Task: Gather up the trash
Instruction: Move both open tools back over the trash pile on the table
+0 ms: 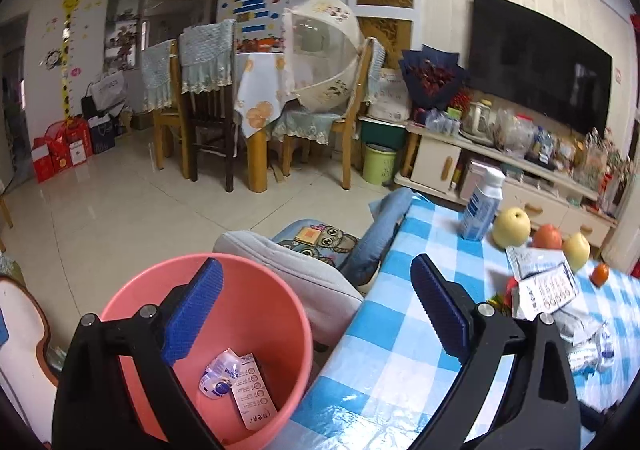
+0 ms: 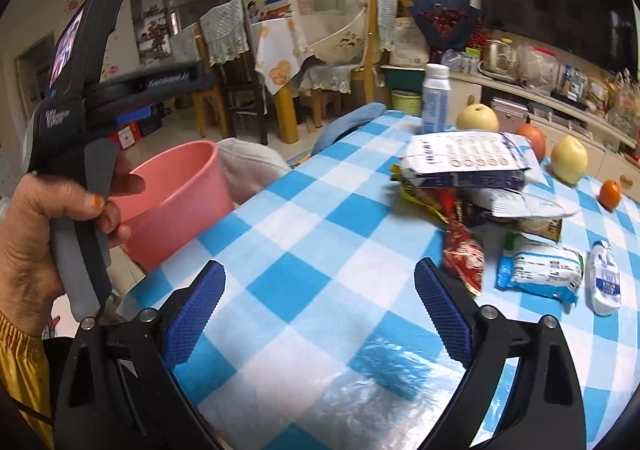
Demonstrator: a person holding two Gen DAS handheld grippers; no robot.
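Pink bin (image 1: 208,330) holds two crumpled wrappers (image 1: 240,382) at its bottom.

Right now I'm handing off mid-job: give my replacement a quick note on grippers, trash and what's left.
Left gripper: open, empty, over the table edge beside the pink bin.
Right gripper: open, empty, above bare tablecloth.
Done: two wrappers lie in the bin.
Left: the wrapper pile and white packets on the table. Leave the fruit and bottle.

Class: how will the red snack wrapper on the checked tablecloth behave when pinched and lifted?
The red snack wrapper looks crumpled and flat, so probably floppy and very light. Its glossy film may slip between pads. It lies partly under other packets, so lifting might drag them.
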